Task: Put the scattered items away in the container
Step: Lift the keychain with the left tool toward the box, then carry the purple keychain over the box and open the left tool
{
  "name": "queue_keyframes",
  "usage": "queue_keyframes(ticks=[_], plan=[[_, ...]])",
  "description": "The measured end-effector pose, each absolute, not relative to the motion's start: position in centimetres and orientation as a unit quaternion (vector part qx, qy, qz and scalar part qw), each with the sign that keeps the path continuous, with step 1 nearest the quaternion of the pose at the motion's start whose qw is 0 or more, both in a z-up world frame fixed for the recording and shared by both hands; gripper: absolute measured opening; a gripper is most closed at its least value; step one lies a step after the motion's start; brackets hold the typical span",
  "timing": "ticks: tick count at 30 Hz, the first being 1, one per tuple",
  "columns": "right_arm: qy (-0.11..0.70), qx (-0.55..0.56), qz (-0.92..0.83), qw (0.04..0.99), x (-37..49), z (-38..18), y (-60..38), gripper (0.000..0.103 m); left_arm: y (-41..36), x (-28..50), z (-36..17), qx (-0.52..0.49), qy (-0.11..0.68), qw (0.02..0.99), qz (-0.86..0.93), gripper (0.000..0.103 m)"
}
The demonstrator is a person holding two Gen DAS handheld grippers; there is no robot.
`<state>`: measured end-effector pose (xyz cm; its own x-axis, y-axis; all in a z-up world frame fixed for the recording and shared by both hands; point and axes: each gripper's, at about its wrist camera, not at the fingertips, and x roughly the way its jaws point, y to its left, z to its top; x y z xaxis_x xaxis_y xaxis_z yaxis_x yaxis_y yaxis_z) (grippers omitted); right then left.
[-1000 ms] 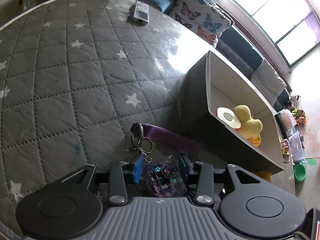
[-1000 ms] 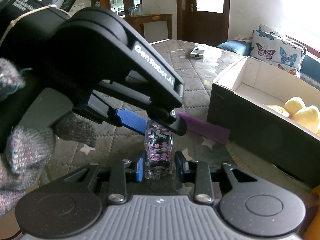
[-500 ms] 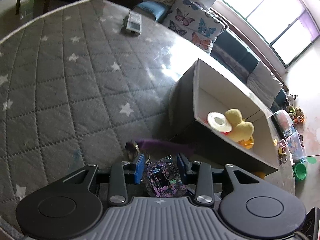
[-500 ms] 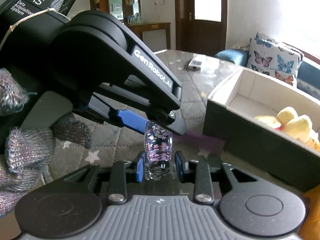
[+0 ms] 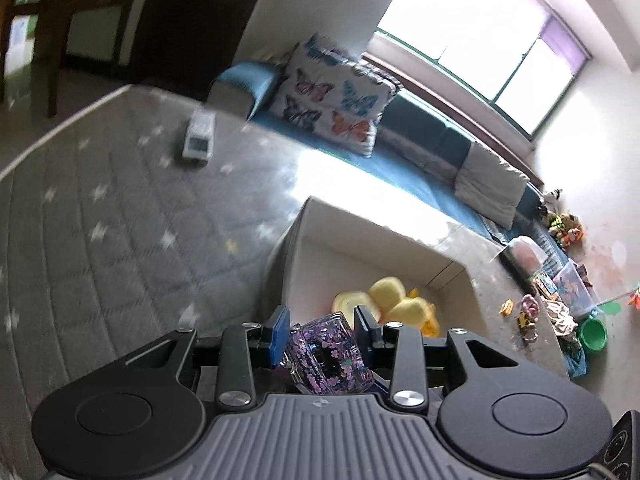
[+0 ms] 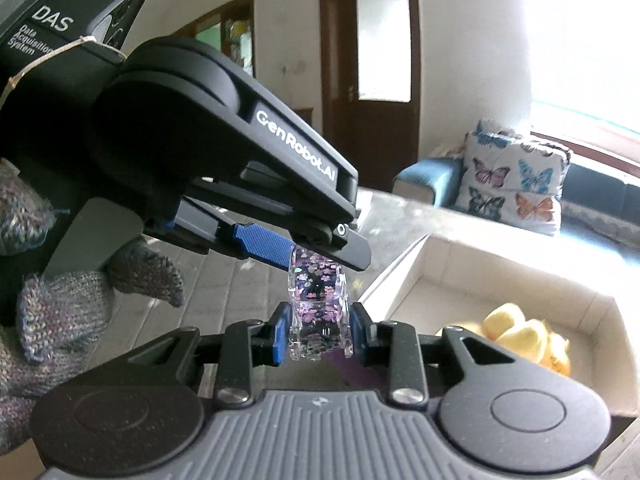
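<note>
A clear case with purple flower glitter (image 5: pixel 330 354) is held between both grippers, lifted off the table. My left gripper (image 5: pixel 322 326) is shut on it, and it also shows in the right wrist view (image 6: pixel 318 312), where my right gripper (image 6: pixel 319 332) is shut on its lower end. The left gripper's body (image 6: pixel 224 168) fills the upper left of that view. The open box (image 5: pixel 384 248), white inside, lies just ahead and below, with a yellow plush duck (image 5: pixel 404 304) in it. The box (image 6: pixel 480 276) and duck (image 6: pixel 524 340) sit to the right in the right wrist view. A purple strap (image 6: pixel 356 372) hangs under the case.
A white remote (image 5: pixel 198 136) lies far back on the grey quilted star-patterned table (image 5: pixel 100 220). A blue sofa with a butterfly cushion (image 5: pixel 336 100) stands beyond the table. Toys and a green bucket (image 5: pixel 594 334) are on the floor at the right.
Both grippers have lifted the glitter case off the table and carried it toward the box. The box opening and duck now sit directly ahead of the left gripper.
</note>
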<state>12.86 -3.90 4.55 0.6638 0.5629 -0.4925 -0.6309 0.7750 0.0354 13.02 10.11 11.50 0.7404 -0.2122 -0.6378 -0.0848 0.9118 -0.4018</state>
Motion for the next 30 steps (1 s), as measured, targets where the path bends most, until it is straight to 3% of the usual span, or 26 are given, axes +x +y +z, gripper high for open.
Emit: queue_keyframes(ticks=[10, 30], plan=[[0.218, -0.040, 0.281, 0.934, 16.9, 7.8, -6.4, 0.031, 7.7, 18.8, 14.5, -0.186, 0.343, 0.917, -0.078, 0.038], [0.305, 0.002, 0.224, 0.926, 25.0, 3.0, -7.6, 0.030, 7.1, 28.7, 7.9, -0.189, 0.417, 0.883, -0.103, 0.038]])
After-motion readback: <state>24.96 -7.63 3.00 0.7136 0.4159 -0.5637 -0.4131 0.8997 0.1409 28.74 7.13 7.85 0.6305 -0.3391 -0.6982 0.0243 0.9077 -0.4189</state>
